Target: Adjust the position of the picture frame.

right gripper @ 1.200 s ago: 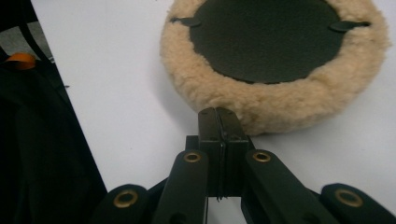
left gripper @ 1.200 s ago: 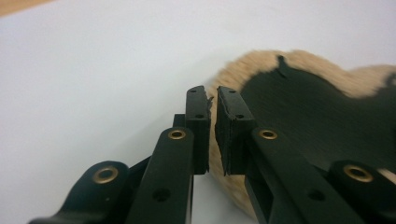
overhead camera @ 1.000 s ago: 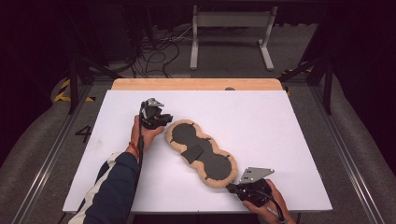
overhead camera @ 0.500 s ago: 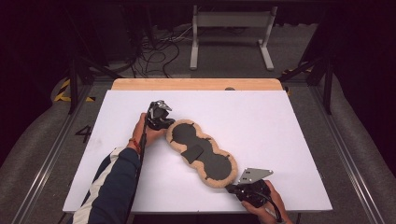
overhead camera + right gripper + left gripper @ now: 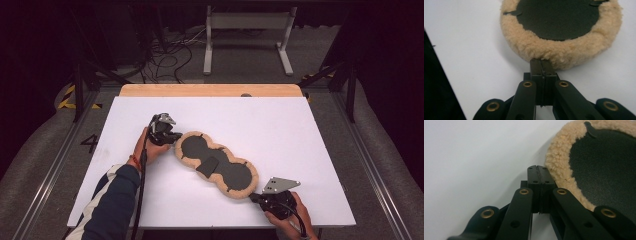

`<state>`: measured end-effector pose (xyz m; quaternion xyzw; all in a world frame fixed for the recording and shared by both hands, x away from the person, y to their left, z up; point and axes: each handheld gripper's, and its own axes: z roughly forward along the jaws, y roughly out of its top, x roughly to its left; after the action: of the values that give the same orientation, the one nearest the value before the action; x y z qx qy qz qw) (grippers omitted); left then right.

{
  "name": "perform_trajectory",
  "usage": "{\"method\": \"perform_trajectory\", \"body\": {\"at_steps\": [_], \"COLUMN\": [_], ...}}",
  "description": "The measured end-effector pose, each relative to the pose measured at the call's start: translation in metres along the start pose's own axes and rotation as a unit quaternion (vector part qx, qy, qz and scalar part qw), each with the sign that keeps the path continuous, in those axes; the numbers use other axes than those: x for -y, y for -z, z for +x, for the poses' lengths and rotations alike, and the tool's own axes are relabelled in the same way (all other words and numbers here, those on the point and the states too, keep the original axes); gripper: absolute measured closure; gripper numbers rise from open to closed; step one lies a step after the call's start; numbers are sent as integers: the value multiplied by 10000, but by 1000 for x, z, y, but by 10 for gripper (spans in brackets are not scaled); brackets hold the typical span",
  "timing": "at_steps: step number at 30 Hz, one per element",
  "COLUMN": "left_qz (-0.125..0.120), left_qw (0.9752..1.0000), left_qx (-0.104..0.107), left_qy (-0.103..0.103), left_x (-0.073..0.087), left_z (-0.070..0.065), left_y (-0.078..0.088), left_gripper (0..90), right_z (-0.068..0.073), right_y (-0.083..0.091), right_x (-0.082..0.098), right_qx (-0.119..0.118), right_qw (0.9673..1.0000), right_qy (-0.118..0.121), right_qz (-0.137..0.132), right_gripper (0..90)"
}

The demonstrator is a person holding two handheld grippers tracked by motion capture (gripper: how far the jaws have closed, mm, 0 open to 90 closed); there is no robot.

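A fleece pad point(image 5: 216, 163) lies on the table point(image 5: 280, 125), each gripper's closed, empty jaws at opposite ends, seemingly to nudge it.

Pretty much the only readable thing is a big dark "4" point(image 5: 90, 144) marked on the grey floor, just off the left edge of the tabletop point(image 5: 300, 130) in the high view. There's also yellow-and-black hazard striping point(image 5: 70, 100) on the floor further back on that side, no words on it.
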<state>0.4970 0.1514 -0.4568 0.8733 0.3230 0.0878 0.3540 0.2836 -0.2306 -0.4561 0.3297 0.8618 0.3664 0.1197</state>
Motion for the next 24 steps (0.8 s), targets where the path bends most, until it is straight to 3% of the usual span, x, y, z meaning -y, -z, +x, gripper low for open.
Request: {"method": "perform_trajectory", "body": {"at_steps": [4, 7, 9, 10, 15, 19, 24], "left_qz": [9, 5, -5, -10, -79, -170, -231], "left_qw": [10000, 9999, 9999, 9997, 9998, 9991, 9993], "left_qx": [19, 39, 50, 136, 121, 199, 146], "left_qy": [-46, 120, 108, 197, 168, 326, 259], "left_x": [6, 10, 14, 16, 24, 31, 37], "left_z": [-1, -3, -3, -4, -6, -8, -11], "left_y": [5, 9, 12, 13, 17, 21, 25], "left_gripper": [898, 899, 899, 899, 899, 899, 899], "right_z": [-5, -11, -15, -17, -21, -26, -33], "right_y": [1, 1, 1, 1, 2, 1, 0], "right_x": [1, 2, 3, 3, 3, 2, 0], "right_qx": [79, 43, 25, 35, 90, 188, 222], "right_qw": [9999, 9998, 9995, 9995, 9992, 9989, 9984], "right_qy": [-92, -202, -299, -304, -358, -407, -500], "right_qz": [-20, -75, -101, -110, -125, -149, -162], "right_gripper": [900, 900, 900, 900, 900, 900, 900]}}
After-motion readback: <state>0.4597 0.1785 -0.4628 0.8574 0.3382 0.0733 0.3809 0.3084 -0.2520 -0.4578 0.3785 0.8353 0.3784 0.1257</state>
